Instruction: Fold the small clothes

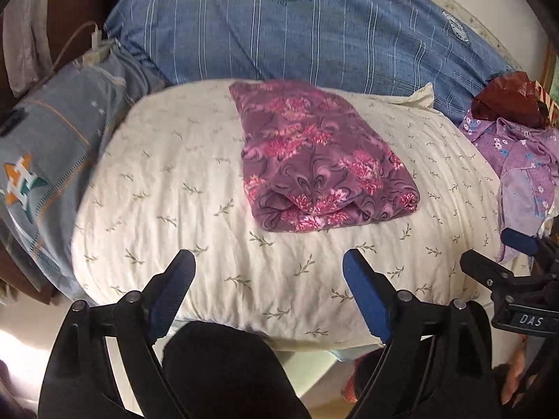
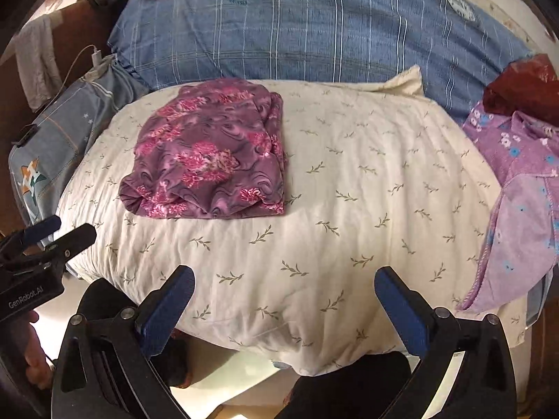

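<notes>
Two grippers show, the left gripper and the right gripper, each with two blue-padded fingers spread apart. One folded magenta floral garment lies on one cream leaf-print pillow. One lilac flowered garment hangs at the pillow's right edge. Behind is one blue striped pillow, and at the left one light blue star-logo pillow.

Lilac garment cut off right.

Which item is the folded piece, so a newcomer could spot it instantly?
Start at the big cream pillow printed with small leaf sprigs, in front of the blue striped bedding. On its far half lies the folded purple garment with pink flower clusters. Unlike the lilac blue-flowered shirt crumpled at the pillow's right edge, it is a neat, compact rectangle.
</notes>
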The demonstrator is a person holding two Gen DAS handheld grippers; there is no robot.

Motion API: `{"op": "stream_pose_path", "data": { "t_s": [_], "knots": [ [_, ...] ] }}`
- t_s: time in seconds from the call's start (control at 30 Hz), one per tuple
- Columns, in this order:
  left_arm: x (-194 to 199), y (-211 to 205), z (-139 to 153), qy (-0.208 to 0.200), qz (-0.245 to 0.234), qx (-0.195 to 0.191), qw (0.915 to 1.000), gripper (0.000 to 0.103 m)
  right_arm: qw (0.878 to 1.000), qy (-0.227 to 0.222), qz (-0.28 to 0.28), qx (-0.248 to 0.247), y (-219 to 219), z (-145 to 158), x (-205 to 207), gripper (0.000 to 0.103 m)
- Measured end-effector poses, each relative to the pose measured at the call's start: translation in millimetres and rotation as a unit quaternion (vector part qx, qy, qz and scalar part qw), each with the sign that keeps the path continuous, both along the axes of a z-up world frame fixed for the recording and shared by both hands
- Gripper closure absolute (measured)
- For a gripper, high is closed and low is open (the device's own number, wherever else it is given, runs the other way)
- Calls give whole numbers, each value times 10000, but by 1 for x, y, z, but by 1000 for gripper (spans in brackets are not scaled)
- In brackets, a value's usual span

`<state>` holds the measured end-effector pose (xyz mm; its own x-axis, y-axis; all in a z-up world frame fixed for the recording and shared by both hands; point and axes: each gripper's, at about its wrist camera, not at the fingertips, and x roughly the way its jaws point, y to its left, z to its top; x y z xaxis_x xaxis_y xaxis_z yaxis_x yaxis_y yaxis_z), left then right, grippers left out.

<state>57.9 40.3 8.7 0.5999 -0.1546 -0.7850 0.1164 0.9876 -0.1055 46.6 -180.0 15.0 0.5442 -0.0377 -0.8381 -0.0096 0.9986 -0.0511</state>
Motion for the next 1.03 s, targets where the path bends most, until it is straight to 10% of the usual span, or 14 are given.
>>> {"op": "stream_pose_path", "data": {
  "t_s": [1.03],
  "knots": [
    [-36,-33,6,13,-772,-110,9970,16,9984,-284,-294,-385,-18,11,-39,0]
  ]
}}
